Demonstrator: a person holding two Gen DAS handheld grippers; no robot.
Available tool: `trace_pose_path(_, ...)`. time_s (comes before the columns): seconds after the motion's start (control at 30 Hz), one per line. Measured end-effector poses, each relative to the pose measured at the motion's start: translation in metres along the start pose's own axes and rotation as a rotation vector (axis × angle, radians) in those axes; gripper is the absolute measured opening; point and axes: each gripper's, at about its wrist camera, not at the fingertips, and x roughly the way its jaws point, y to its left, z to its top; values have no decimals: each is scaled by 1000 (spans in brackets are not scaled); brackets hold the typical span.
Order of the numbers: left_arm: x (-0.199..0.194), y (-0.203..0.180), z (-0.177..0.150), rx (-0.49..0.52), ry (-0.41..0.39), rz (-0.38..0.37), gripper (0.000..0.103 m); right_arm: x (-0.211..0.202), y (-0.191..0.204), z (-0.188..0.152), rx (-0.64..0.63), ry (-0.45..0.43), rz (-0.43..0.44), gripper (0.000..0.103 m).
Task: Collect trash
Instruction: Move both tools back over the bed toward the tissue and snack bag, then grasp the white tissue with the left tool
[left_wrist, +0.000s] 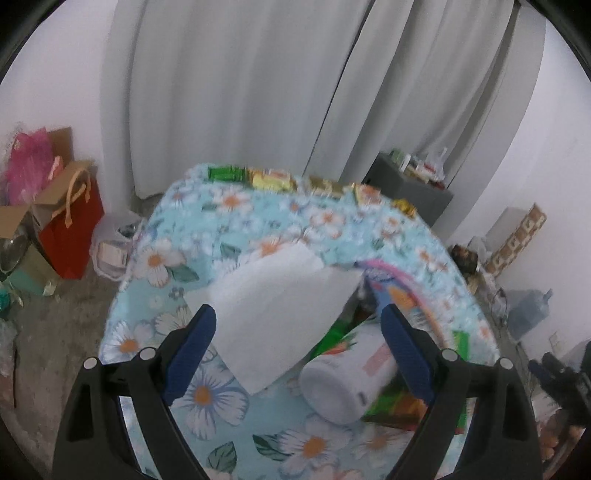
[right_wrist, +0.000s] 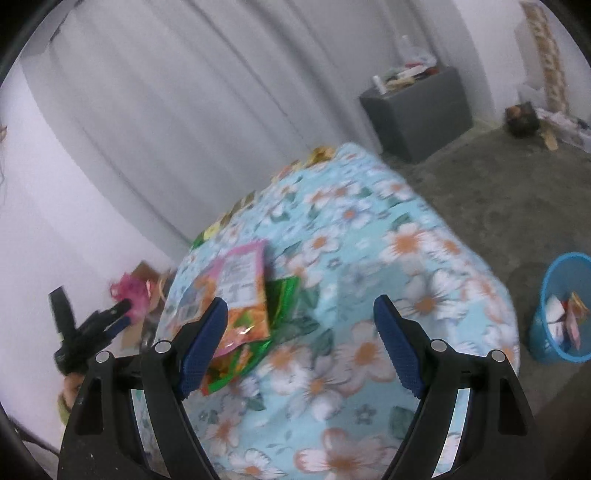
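Both grippers are spread wide and holding nothing. In the left wrist view the left gripper (left_wrist: 297, 347) frames a white sheet of paper (left_wrist: 273, 314) lying on the floral tablecloth (left_wrist: 229, 214), with a white tub (left_wrist: 343, 384) on its side at lower right and snack wrappers (left_wrist: 402, 402) under it.

In the right wrist view the right gripper (right_wrist: 299, 343) has an orange-pink snack packet (right_wrist: 240, 291) and a green wrapper (right_wrist: 282, 302) near its left finger. The blue bin (right_wrist: 565, 310), already holding some trash, sits on the floor at the far right edge.

What could go wrong, I reckon: flat paper is hard to pinch, so the fingers may just snag the cloth and drag everything. The tub could roll off. Everything's motion-blurred too, so aim could be off.

Labels: the packet has a white printed panel and the tub a pinkish label, both unreadable.
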Motion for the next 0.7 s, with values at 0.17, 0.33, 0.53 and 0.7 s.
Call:
trace_pose_path(0.17,43,11,-5,-13,57,37,88,18,20,-3,-23,57,13,77)
trace_pose_path(0.33,73,16,-3,21,94,51,88,34,29,-6,-35,107,13,77)
trace_pose_path(0.53,112,16,2,86,180,56,88,49,30,-9,-22,144,13,77)
trace_pose_path(0.7,126,28,5,66,195,71,86,54,32,-10,-18,156,8,77)
